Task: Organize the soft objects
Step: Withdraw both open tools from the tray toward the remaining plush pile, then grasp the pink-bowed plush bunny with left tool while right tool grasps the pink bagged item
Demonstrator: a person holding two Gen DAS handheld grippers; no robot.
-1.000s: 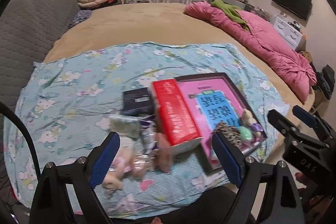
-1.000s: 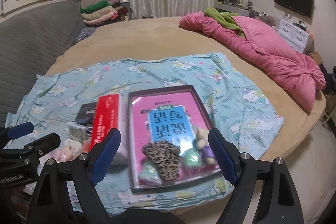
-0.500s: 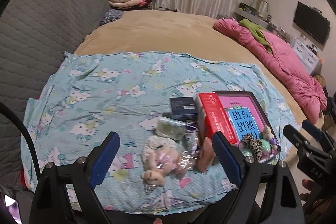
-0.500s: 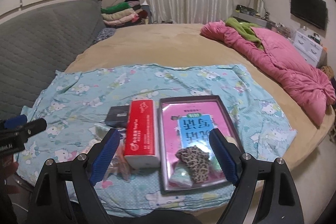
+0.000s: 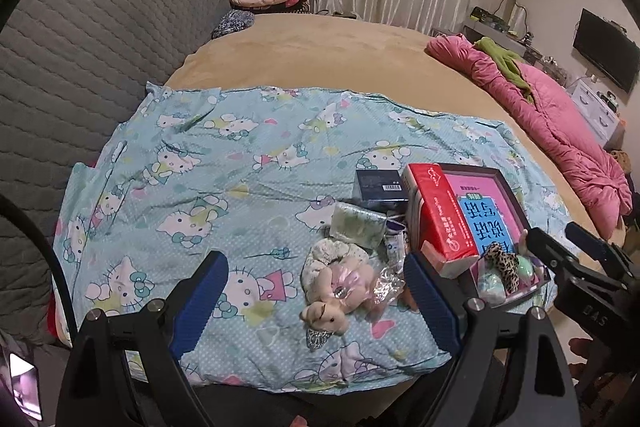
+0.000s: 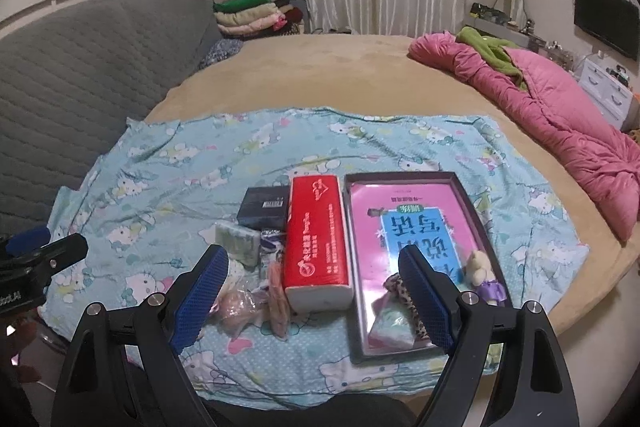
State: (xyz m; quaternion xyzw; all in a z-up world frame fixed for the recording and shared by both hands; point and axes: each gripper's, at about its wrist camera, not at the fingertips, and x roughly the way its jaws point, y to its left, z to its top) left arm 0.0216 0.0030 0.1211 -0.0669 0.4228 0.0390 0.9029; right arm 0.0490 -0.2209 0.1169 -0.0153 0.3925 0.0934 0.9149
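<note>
Spread over a tan bed, a thin blue cartoon-print sheet [image 5: 208,187] carries the clutter. Landmark: the glossy red tissue pack [image 6: 318,239], a long block. Right of it touches a shallow dark tray [image 6: 466,195] with a leopard scrunchie [image 5: 502,261]. Left lies a plush bear [image 5: 330,291] beside crinkly wrappers, partly blurred. Left gripper [image 5: 316,303] and right gripper [image 6: 316,301] hover wide apart, empty.

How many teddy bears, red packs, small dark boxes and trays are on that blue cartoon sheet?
Teddy bears: 2
Red packs: 1
Small dark boxes: 1
Trays: 1
Total: 5
</note>
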